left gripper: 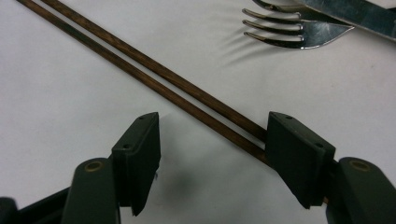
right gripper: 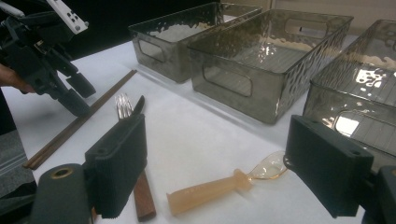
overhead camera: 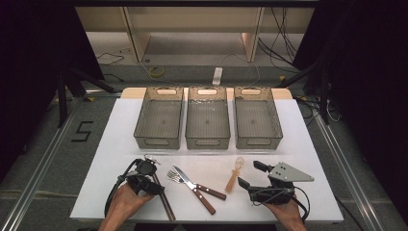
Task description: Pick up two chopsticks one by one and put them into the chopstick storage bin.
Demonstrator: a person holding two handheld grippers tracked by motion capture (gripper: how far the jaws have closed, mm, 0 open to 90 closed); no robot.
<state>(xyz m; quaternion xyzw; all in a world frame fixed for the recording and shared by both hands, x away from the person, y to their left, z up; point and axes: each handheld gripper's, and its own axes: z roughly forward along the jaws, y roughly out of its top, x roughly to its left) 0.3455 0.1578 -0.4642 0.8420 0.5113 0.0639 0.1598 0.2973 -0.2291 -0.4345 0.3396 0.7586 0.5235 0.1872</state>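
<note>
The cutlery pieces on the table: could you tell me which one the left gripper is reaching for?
The wooden chopsticks: the left gripper has its open jaws astride them, while fork, knife and spoon lie farther off.

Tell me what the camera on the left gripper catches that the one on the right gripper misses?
Left gripper view alone: the left gripper from behind, its jaws open astride the chopsticks.
Right gripper view alone: three clear bins, an amber spoon and the right gripper, open.
Both: chopsticks, fork, white table.
</note>
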